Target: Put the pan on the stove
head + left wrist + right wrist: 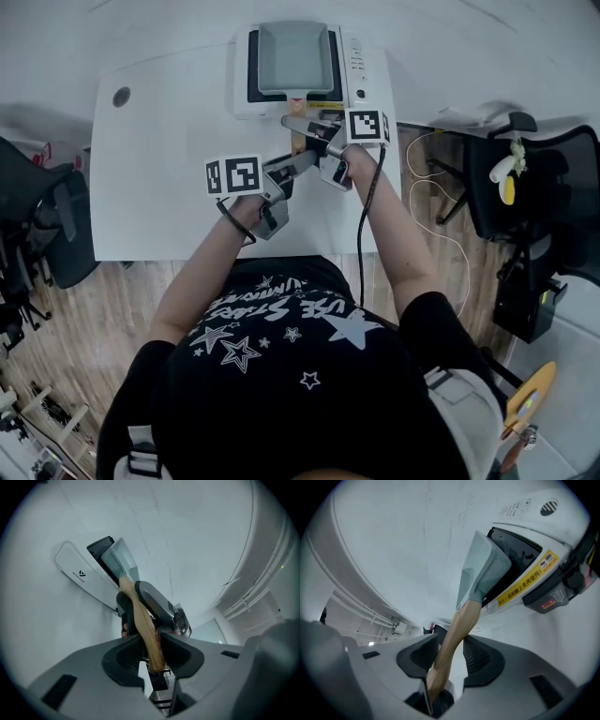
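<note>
— Where's the pan [293, 56]?
— Over the black top of the stove [356, 66], at the far edge of the white counter [169, 150]. I can't tell whether it's resting there.
— And the claws?
— Both are on its wooden handle [457, 630]. The left claw [152, 645] is partly closed and clamps the end of it. The right claw [450, 653], a bit wider, grips it nearer the pan.

The pan [293, 58] sits on the stove [356, 67] at the table's [159, 141] far edge, its handle [458, 627] pointing toward the person [281, 375].
</note>
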